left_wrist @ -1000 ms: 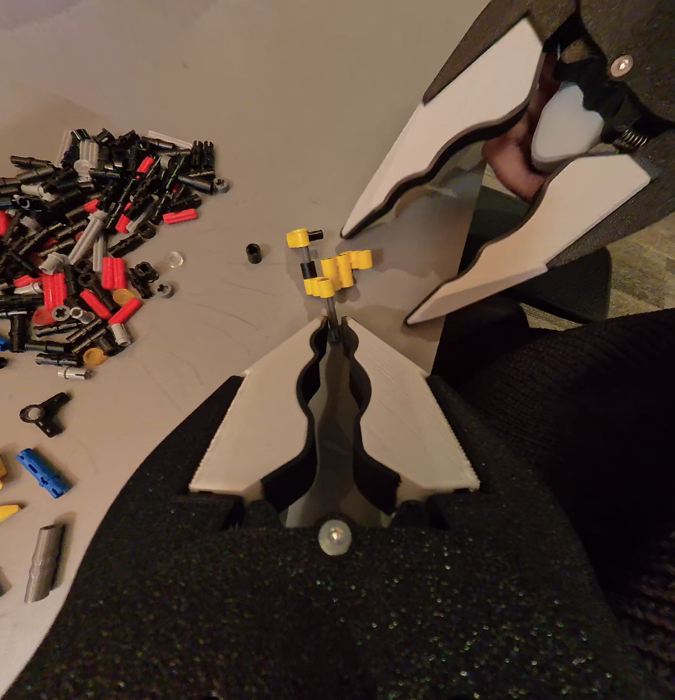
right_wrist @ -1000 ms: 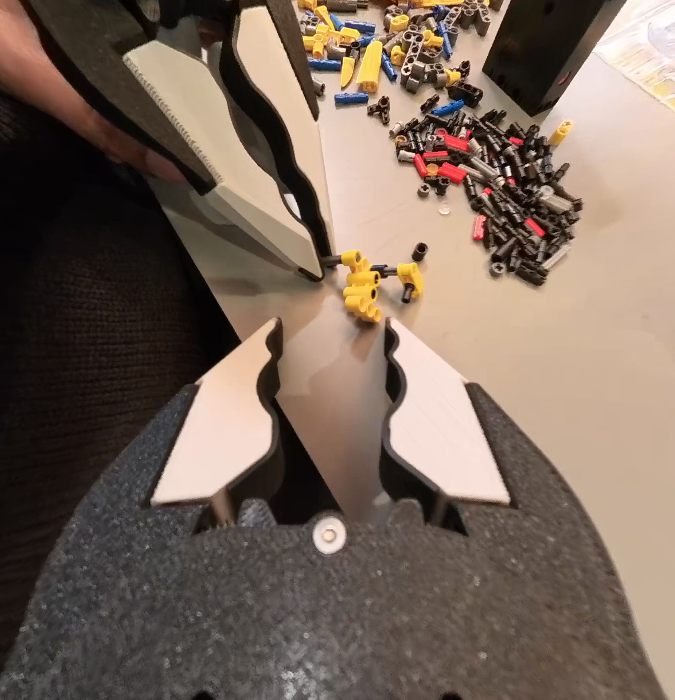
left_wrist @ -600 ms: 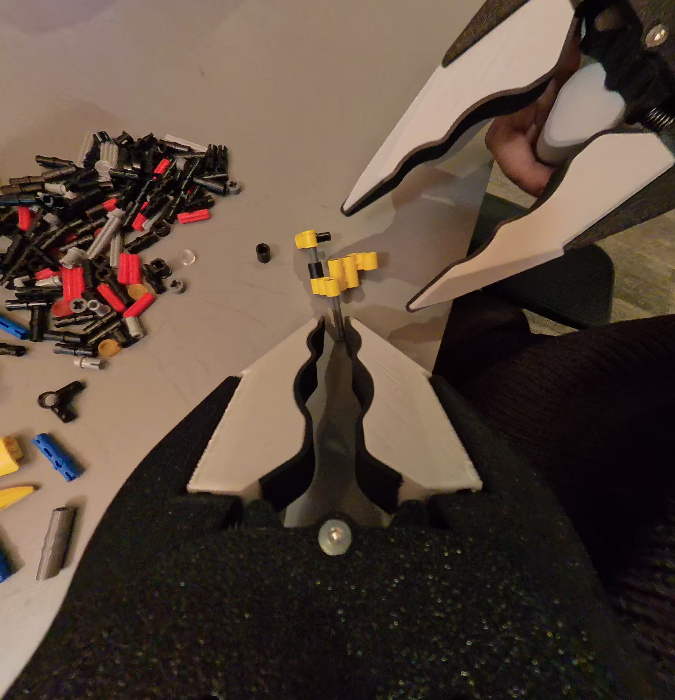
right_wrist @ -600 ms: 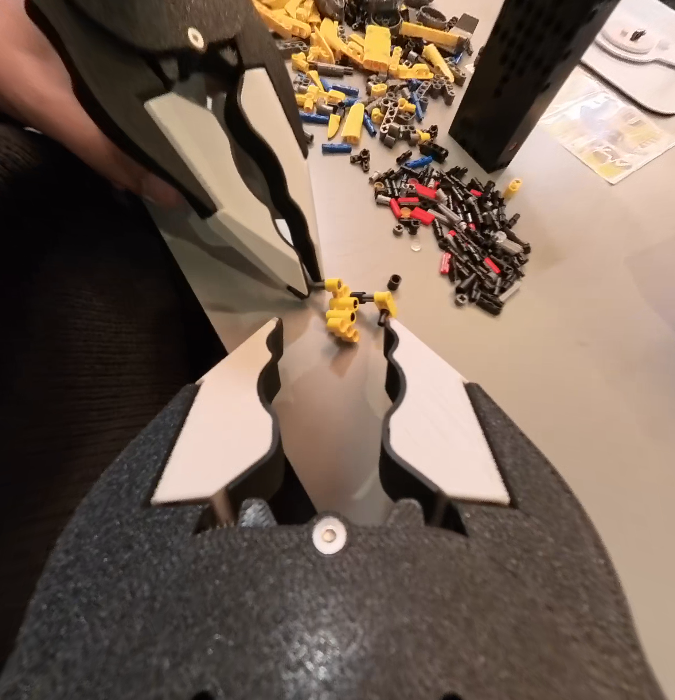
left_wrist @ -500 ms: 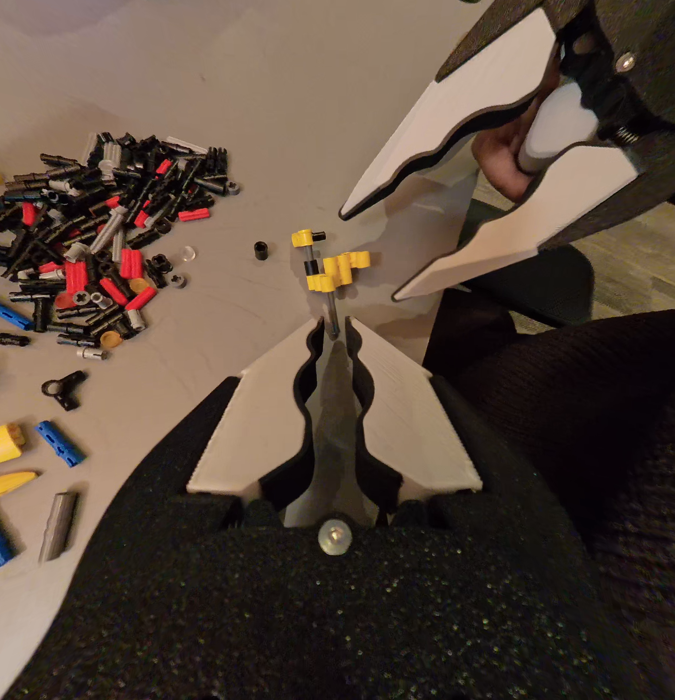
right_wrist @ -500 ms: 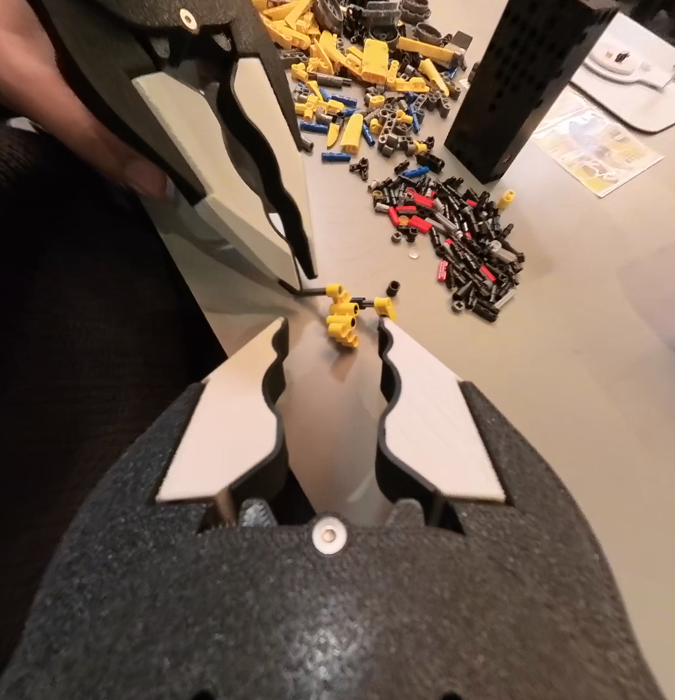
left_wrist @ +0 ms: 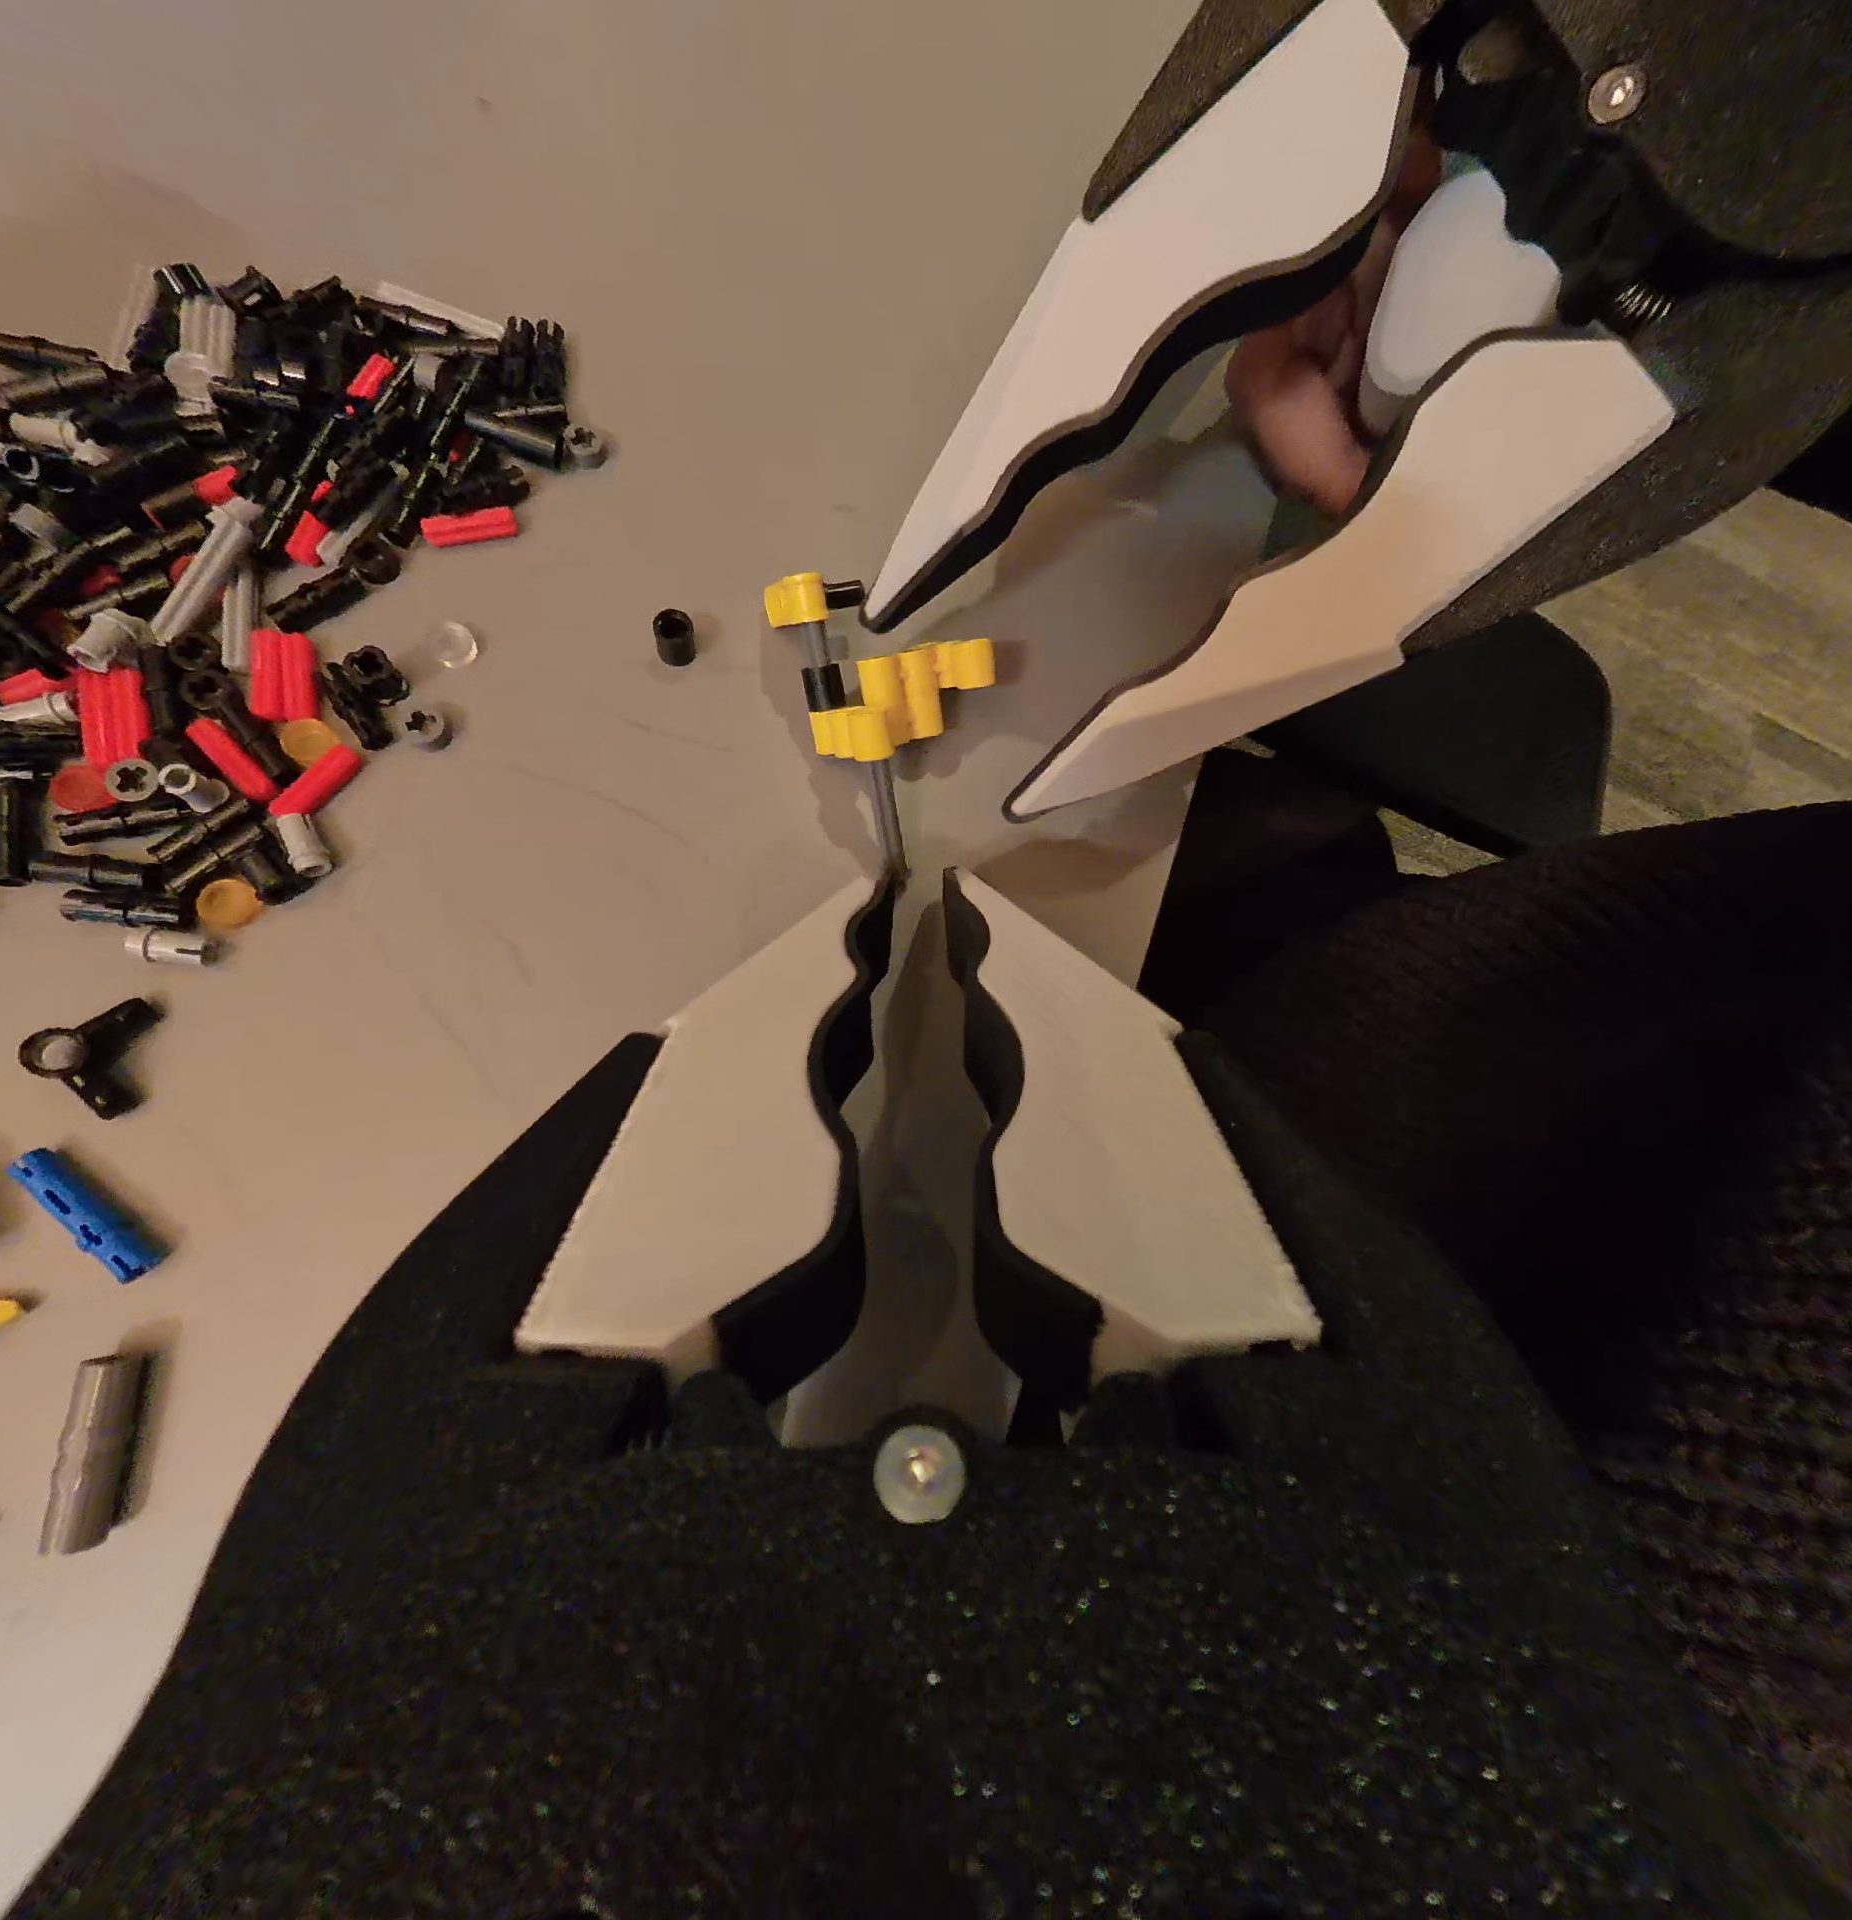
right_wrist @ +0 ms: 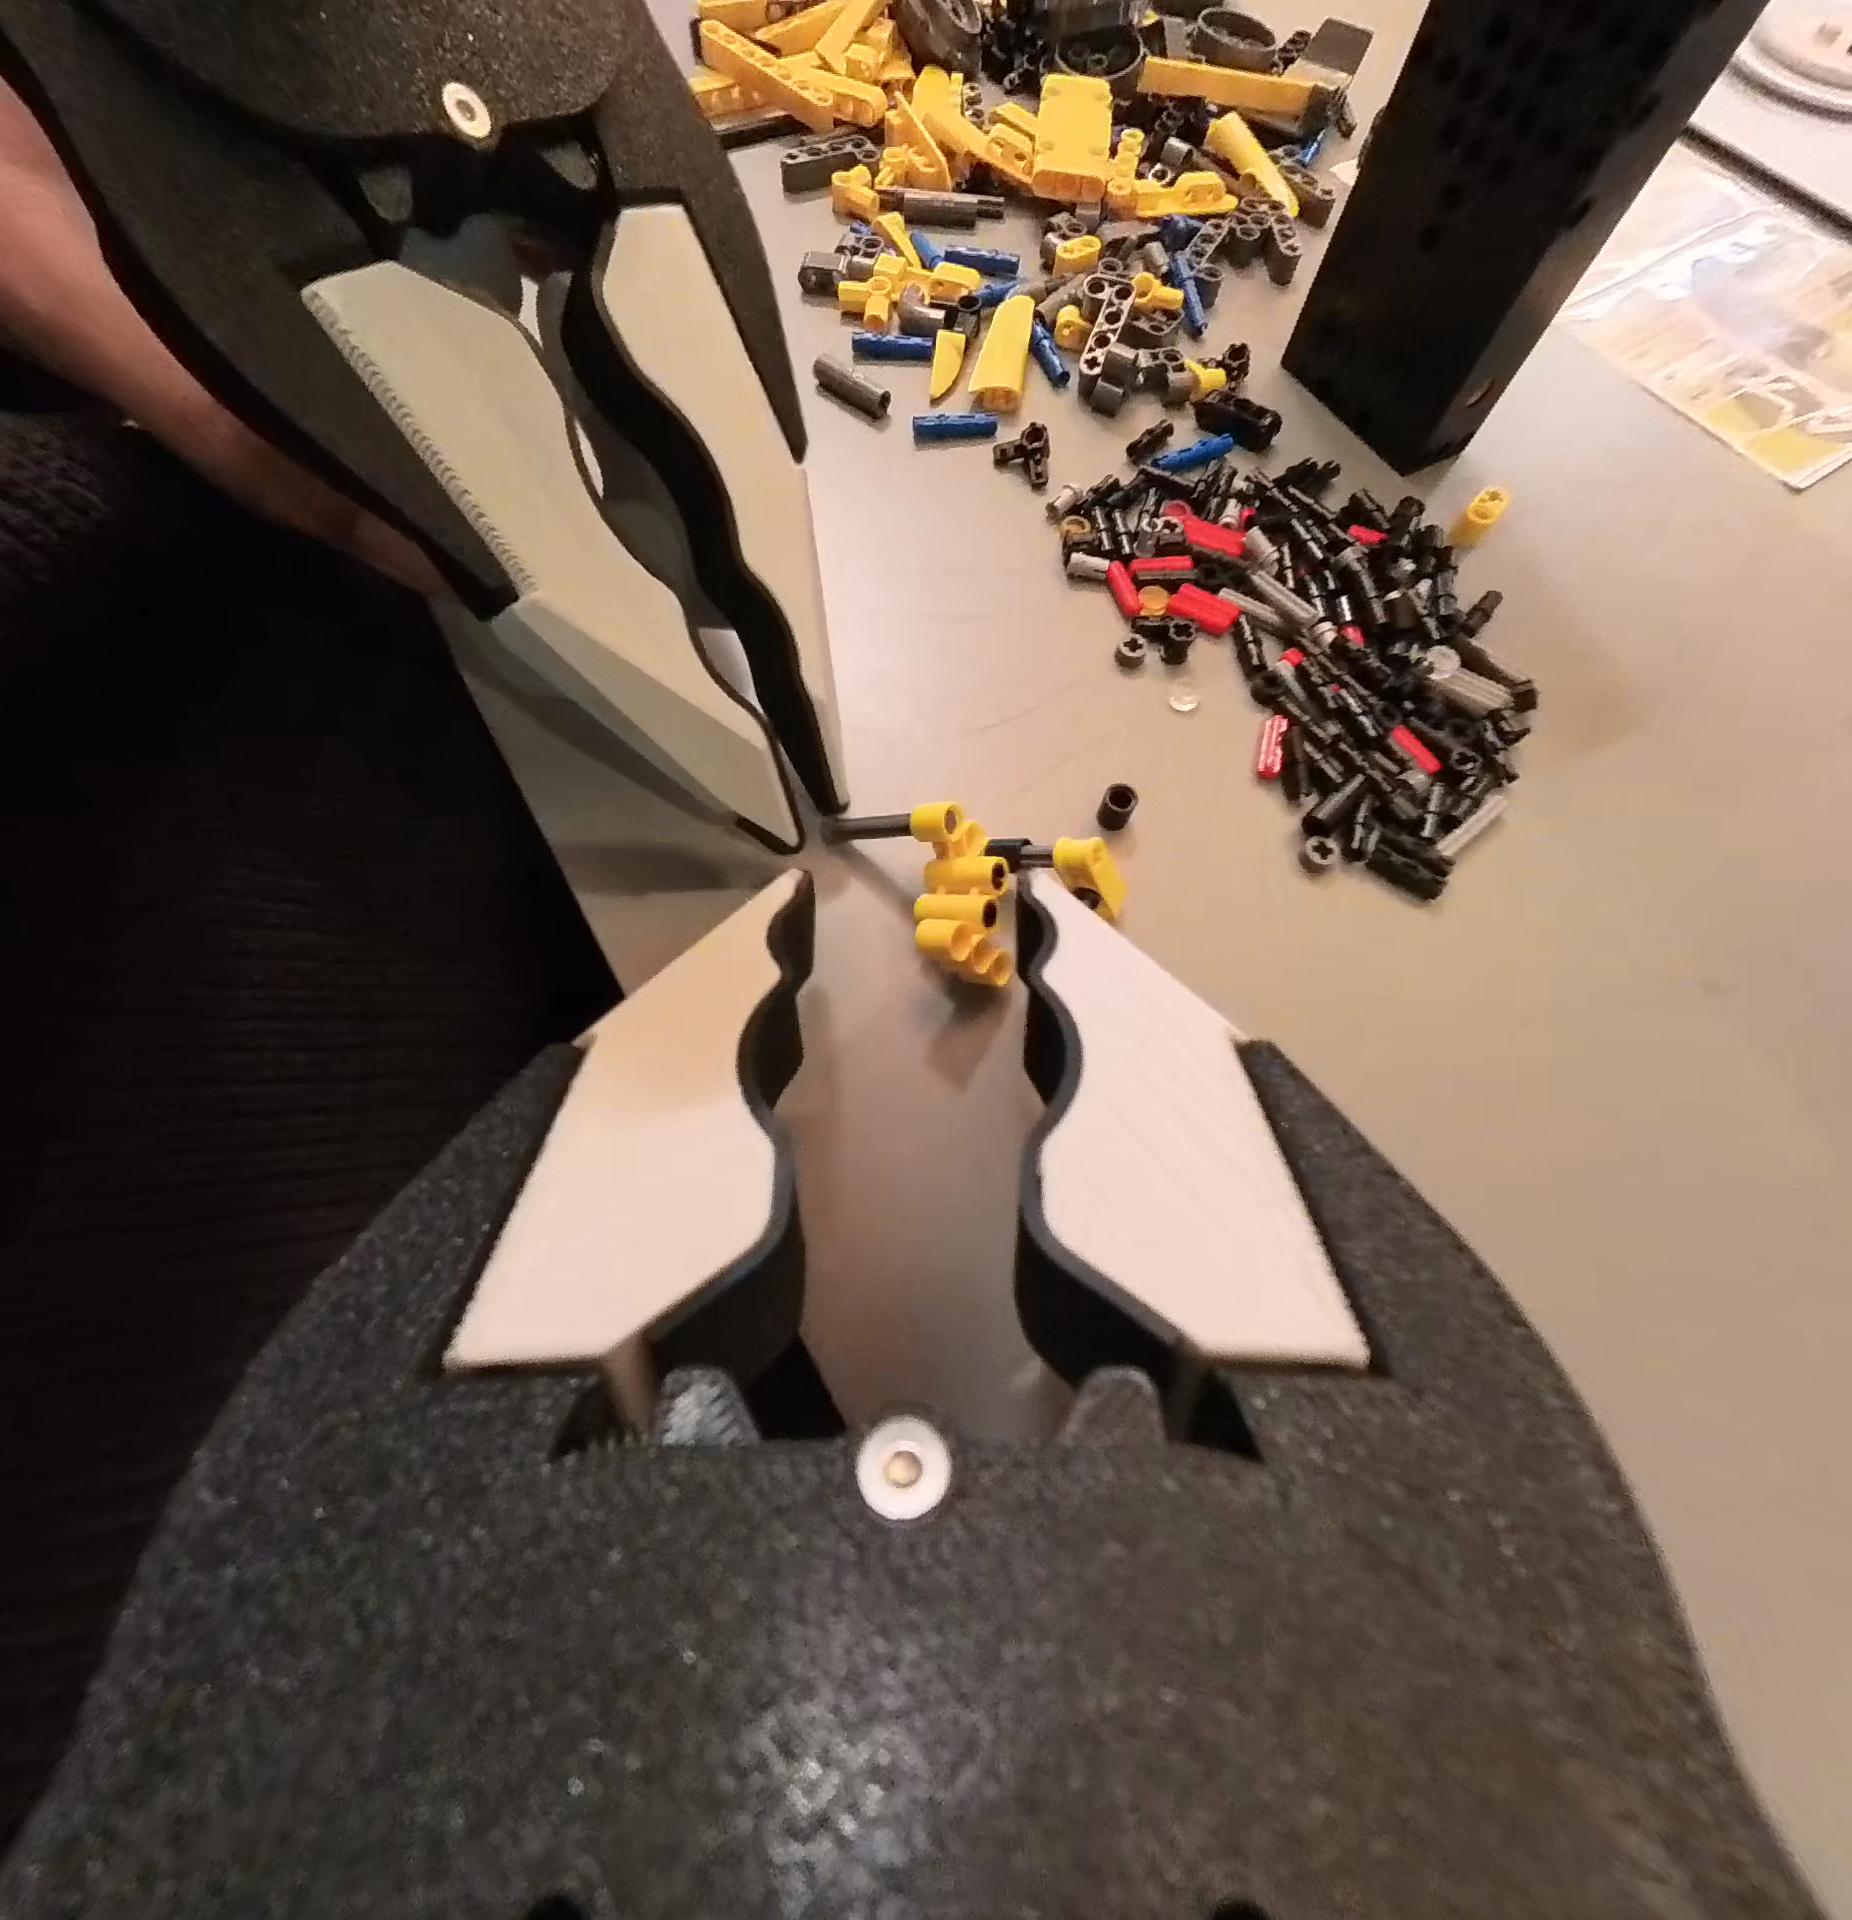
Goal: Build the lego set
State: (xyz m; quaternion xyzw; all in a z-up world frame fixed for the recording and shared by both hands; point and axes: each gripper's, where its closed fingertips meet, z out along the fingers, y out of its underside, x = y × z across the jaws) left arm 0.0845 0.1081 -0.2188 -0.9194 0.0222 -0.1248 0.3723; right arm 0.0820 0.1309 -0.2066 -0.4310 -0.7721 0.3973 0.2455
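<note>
Near the table (left_wrist: 693, 208) edge, a small yellow connector assembly (left_wrist: 886, 694) on a thin grey axle (left_wrist: 886, 821) is gripped by the axle's near end between the nearly closed tips of the left gripper (left_wrist: 914, 881). Its yellow blocks are straddled by the released, wide-spread right gripper (right_wrist: 906, 894). A loose black bush (left_wrist: 675, 636) lies just left, a heap of black, red and grey pins (left_wrist: 205, 582) farther left.

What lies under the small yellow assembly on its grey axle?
Bare grey table shows around the yellow assembly, apparently resting on it. The left hand-held gripper pinches the axle's near end; the contact patch beneath is hidden.
</note>
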